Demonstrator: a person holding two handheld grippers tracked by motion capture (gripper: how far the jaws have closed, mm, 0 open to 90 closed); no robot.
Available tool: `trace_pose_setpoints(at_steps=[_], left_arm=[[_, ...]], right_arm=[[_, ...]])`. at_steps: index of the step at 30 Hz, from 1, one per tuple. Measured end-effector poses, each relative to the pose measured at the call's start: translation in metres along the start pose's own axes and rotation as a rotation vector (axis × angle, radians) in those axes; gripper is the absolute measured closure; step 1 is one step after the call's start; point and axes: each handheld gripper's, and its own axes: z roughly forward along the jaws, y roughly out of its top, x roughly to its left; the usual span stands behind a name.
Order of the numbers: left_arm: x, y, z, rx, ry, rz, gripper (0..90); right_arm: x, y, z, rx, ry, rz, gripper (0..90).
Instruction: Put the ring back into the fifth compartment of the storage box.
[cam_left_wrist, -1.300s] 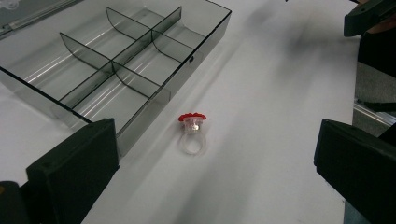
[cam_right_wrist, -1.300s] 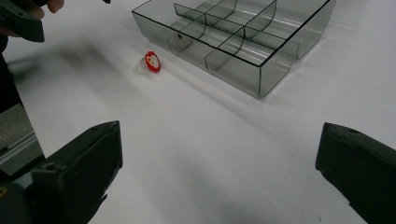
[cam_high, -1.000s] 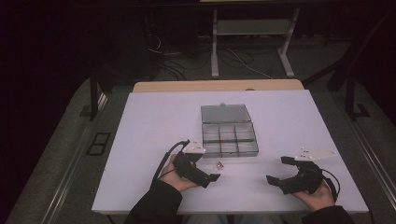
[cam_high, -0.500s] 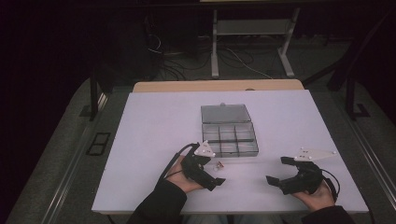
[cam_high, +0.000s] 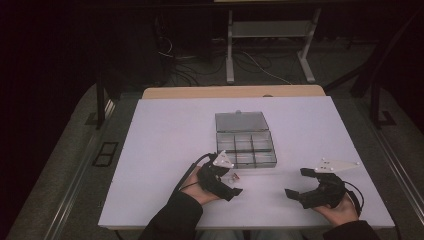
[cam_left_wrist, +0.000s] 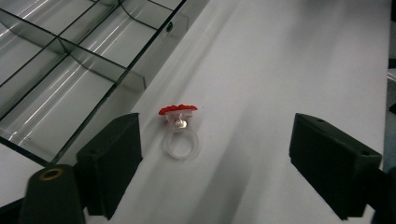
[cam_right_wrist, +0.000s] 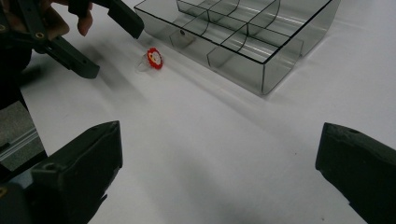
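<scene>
Left claw (cam_high: 231, 184) sat low over the ring (cam_left_wrist: 180, 130) near the bench's (cam_high: 165, 140) front edge, just off the front-left corner of the clear compartment box (cam_high: 246, 150). Jaws had just been closing but were not clamped yet: ring lay between the two pads, touching neither, much nearer the left pad (cam_left_wrist: 114, 161) than the right one, so the claw was off-centre on it. Ring rested on the bench with its red flower top (cam_left_wrist: 178, 109) pointing away from the claw, toward the bench's far edge, and its clear band toward the claw; the long axis ran roughly along the claw's line of sight, so the pads would probably meet the sides of the band. Right claw (cam_right_wrist: 219, 172) was released, jaws wide with nothing between them, parked by the front-right corner of the bench, well apart from the ring (cam_right_wrist: 150, 59). Left hand (cam_high: 200, 180) was clearly the nearer one. Box compartments looked empty, lid open toward the far edge.
</scene>
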Motion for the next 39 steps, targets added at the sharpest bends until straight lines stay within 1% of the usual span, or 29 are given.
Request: trace_pose_setpoints(at_steps=[1,2,3,4,6,8,9,14,20,21,23,28,29,30,32,33,37,38,39], left_arm=[[0.0,0.0,0.0,-0.001,0.001,-0.005,18.8],[0.001,0.001,0.0,0.002,0.001,0.003,20.3],[0.001,0.001,0.001,-0.001,0.0,-0.002,23.0],[0.001,0.002,0.002,0.0,0.0,-0.002,23.0],[0.001,0.002,0.003,0.006,0.0,0.008,27.5],[0.001,0.003,0.005,0.01,0.0,0.005,29.0],[0.001,0.003,0.006,0.012,0.006,0.012,30.1],[0.003,0.003,0.01,0.009,0.022,-0.002,37.2],[0.008,0.002,0.015,0.022,0.049,0.002,45.0],[0.008,0.002,0.015,0.017,0.051,-0.006,46.0],[0.01,0.002,0.016,0.02,0.056,-0.006,49.2],[0.011,0.002,0.017,0.01,0.058,-0.01,52.7],[0.011,0.002,0.018,0.013,0.059,0.0,53.8],[0.011,0.002,0.018,0.013,0.058,-0.008,54.6],[0.011,0.002,0.02,0.015,0.061,-0.004,56.3],[0.012,0.003,0.02,0.018,0.061,0.01,57.4],[0.012,0.003,0.022,0.019,0.063,0.011,61.3],[0.011,0.003,0.023,0.02,0.064,-0.004,62.0],[0.011,0.003,0.023,0.021,0.064,0.0,63.0]], right_arm=[[0.0,0.0,0.0,-0.001,0.001,0.001,0.1],[0.0,0.0,0.0,-0.001,0.001,0.001,0.1],[0.0,0.0,0.0,-0.001,0.001,0.001,0.1],[0.0,0.0,0.0,0.0,0.002,0.0,0.1],[0.0,0.0,0.0,0.002,0.003,0.0,0.1],[0.0,0.0,0.0,0.002,0.005,-0.002,0.1],[0.001,0.0,0.0,0.002,0.009,-0.002,0.1],[0.002,0.0,0.001,0.007,0.012,-0.004,0.1],[0.002,0.0,0.001,0.009,0.011,-0.008,0.1],[0.002,0.0,0.001,0.009,0.012,-0.01,0.1],[0.002,0.0,0.001,0.011,0.013,-0.012,0.1],[0.002,0.0,0.001,0.012,0.013,-0.012,0.1],[0.002,0.0,0.001,0.013,0.013,-0.012,0.1],[0.002,0.0,0.002,0.014,0.013,-0.011,0.1],[0.002,0.0,0.002,0.014,0.012,-0.015,0.1],[0.002,0.0,0.002,0.015,0.012,-0.015,0.1],[0.002,0.0,0.002,0.017,0.013,-0.017,0.1],[0.002,0.0,0.002,0.018,0.013,-0.017,0.1],[0.002,0.0,0.002,0.018,0.012,-0.018,0.1]])
